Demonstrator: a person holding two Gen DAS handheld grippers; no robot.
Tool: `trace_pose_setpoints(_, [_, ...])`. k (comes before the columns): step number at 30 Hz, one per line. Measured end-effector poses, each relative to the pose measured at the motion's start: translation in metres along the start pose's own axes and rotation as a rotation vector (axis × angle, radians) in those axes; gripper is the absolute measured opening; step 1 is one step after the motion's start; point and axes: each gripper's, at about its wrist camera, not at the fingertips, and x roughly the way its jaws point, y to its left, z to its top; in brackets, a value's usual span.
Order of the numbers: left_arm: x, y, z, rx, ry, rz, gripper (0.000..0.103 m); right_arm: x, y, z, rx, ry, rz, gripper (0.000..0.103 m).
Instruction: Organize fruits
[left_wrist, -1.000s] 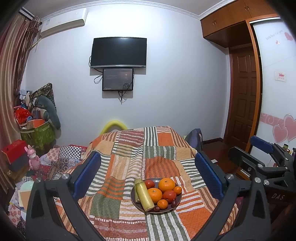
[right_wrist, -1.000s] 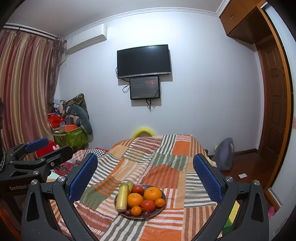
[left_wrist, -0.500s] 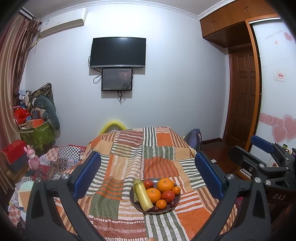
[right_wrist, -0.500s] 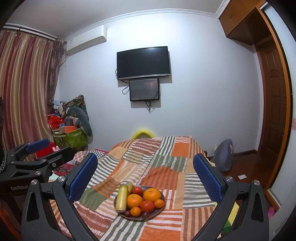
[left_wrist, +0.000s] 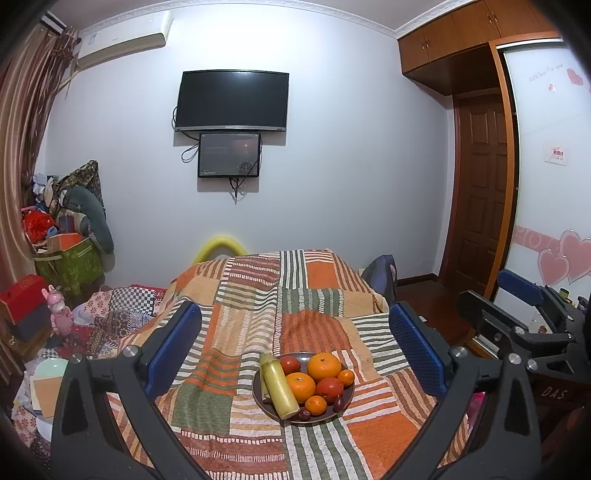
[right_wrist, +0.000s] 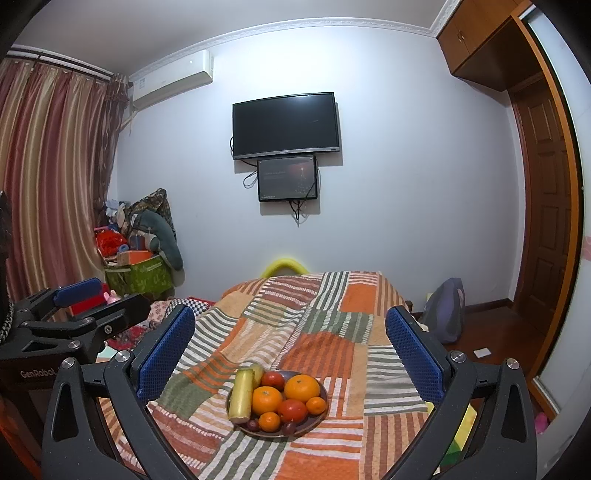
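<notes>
Pink heart decals (left_wrist: 565, 254) (left view only); both hand-held grippers (left_wrist: 295, 343) (right_wrist: 288, 339) wide apart, empty, above fruit plate (right_wrist: 322, 411)

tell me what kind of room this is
Most likely a home bedroom: a patchwork blanket covers what looks like a bed, a television hangs on the wall, and a built-in wardrobe stands at the right.
</notes>
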Motion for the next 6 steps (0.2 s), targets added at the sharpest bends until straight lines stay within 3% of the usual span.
trace_pose_setpoints(6, [0.0023, 0.0010, -0.0007, -0.002, 0.011, -0.005, 0.103, 0.0013, -0.0012, 0.0009, 0.001, 0.005, -0.003, 0.103])
